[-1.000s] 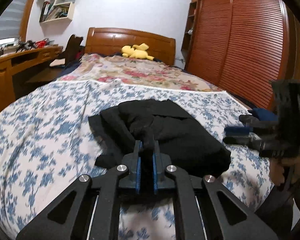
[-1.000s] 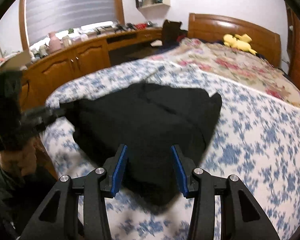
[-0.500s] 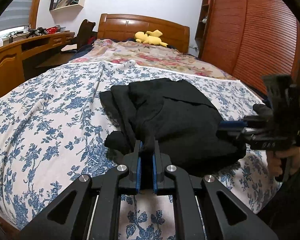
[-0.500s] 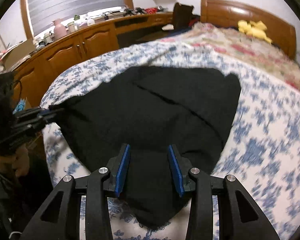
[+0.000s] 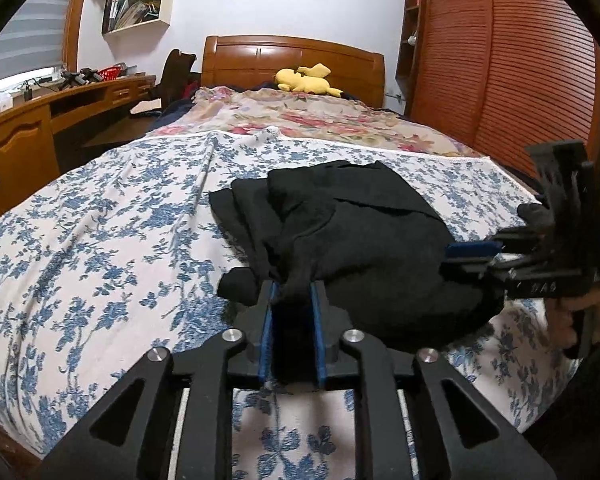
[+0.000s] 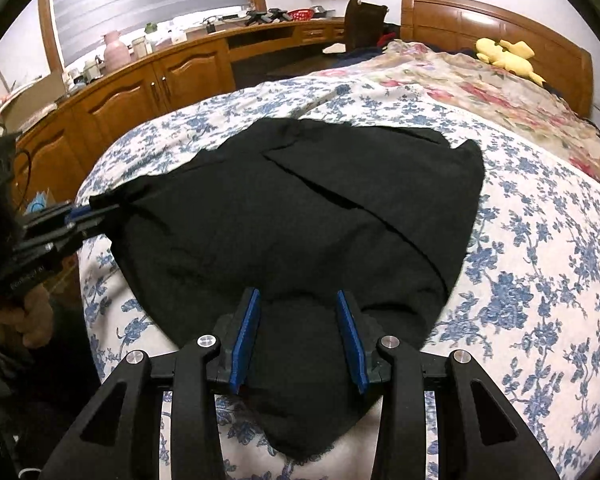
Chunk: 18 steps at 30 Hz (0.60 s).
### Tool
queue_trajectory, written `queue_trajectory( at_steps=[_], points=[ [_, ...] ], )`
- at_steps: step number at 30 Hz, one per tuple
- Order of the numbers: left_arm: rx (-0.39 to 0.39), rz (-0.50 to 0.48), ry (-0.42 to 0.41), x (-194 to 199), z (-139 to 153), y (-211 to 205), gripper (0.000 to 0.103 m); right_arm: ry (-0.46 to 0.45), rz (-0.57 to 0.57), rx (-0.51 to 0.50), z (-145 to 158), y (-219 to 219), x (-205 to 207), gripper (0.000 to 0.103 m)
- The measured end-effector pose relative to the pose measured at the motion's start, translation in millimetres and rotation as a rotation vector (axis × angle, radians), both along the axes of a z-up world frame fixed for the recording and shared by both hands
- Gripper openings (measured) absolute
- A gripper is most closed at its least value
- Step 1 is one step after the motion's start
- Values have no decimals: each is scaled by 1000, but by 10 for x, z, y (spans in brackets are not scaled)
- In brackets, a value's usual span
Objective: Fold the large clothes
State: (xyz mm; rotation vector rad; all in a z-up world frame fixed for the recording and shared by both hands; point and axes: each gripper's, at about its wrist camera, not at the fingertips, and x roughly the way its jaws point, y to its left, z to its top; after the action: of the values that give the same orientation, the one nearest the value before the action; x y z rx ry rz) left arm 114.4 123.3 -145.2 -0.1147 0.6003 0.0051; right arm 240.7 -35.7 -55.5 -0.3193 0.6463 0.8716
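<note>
While the left tongs [image 5: 293,294] are opening with cloth between them, right tongs [image 6: 297,304] sit parted over the black garment [image 6: 300,208] near the bed's [image 6: 540,280] foot edge.

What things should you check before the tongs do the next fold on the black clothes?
1. Black garment lies on the bed, not sliding off: ok.
2. Left tongs letting go: their jaws are opening, cloth between them: ok.
3. Right tongs free: jaws apart, cloth lies between the pads without being pressed: ok.
4. Folded edges lined up: the layers stick out unevenly on the left wrist view: not ok.
5. Room on the bedspread beside the garment: ok.
6. Yellow plush toy far off by the headboard: ok.
</note>
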Motion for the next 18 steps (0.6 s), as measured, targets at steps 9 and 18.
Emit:
queue_trajectory(
  at_steps=[9, 18],
  points=[
    [-35, -1, -8, -51, 11, 147, 82, -8, -138, 41, 58, -196, 299, 50],
    [-2, 9, 2, -93, -42, 204, 82, 131, -193, 102, -153, -85, 752, 79]
  ],
)
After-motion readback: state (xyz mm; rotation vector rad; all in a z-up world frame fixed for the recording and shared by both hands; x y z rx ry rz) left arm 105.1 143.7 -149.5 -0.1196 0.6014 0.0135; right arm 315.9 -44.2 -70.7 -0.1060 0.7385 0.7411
